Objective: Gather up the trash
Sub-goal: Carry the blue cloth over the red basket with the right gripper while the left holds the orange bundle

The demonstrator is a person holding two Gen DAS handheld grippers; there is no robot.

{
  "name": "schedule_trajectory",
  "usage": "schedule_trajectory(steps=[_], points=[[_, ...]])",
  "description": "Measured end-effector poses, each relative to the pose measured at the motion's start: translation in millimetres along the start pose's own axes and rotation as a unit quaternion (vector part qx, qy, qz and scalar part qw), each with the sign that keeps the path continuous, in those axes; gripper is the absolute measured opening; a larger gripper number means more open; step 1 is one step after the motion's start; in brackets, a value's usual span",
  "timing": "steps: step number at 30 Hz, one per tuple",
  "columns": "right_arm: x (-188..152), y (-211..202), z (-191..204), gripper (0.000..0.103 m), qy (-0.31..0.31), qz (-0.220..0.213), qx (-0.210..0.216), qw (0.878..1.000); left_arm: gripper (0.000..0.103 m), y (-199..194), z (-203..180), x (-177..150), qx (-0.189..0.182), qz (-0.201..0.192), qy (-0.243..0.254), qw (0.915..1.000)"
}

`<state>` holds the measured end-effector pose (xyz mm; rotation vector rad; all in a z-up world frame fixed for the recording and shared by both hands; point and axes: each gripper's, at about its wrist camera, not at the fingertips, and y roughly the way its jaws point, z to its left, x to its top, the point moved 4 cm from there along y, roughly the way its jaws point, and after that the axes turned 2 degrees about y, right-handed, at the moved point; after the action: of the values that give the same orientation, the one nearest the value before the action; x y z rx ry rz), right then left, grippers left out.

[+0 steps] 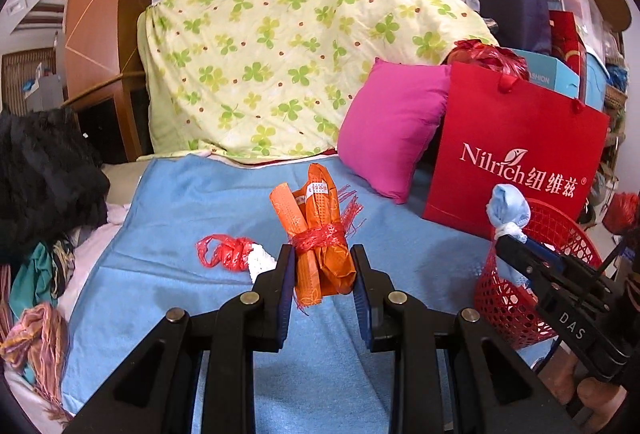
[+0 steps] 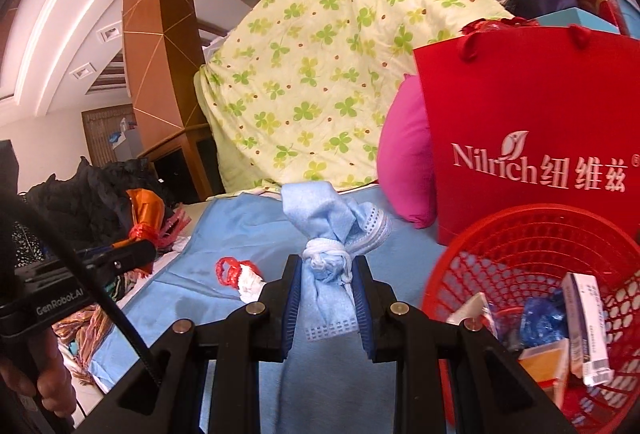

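We were at a bed with a blue cloth (image 1: pixel 200 202) spread on it, a green leafy quilt (image 1: pixel 280 54) piled behind, and a pink pillow (image 1: pixel 390 126) and a red paper bag (image 1: pixel 516 150) to the right. Our left tongs (image 1: pixel 322 266) were clamped on an orange paper bundle (image 1: pixel 320 234) tied with red string, and it stood up long-ways between the pads. Our right tongs (image 2: pixel 327 274) were clamped on a blue cloth bundle (image 2: pixel 328 230) tied with a white knot, also standing up. The red basket (image 2: pixel 532 230) sat just to the right of the right tongs, so the blue bundle was the nearer one to drop in. The orange bundle was farther off to the left. One more bit of trash, a red and white knot (image 1: pixel 236 254), lay on the blue cloth, left of the orange bundle. We could see boxes and a blue wrapper in the basket, but its far side was cut off, so maybe more was in there.
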<state>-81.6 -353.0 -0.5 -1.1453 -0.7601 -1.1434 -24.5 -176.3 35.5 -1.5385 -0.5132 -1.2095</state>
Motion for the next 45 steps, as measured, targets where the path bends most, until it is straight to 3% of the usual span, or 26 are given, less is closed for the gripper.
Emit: schedule_trajectory(steps=[14, 45], points=[[5, -15, -35, 0.027, 0.023, -0.009, -0.020, 1.000, 0.029, 2, -24, -3, 0.014, 0.001, 0.029, 0.9995], [5, -26, -43, 0.027, 0.038, -0.018, -0.026, 0.999, 0.029, 7, -48, -1, 0.016, -0.001, 0.076, 0.9970]])
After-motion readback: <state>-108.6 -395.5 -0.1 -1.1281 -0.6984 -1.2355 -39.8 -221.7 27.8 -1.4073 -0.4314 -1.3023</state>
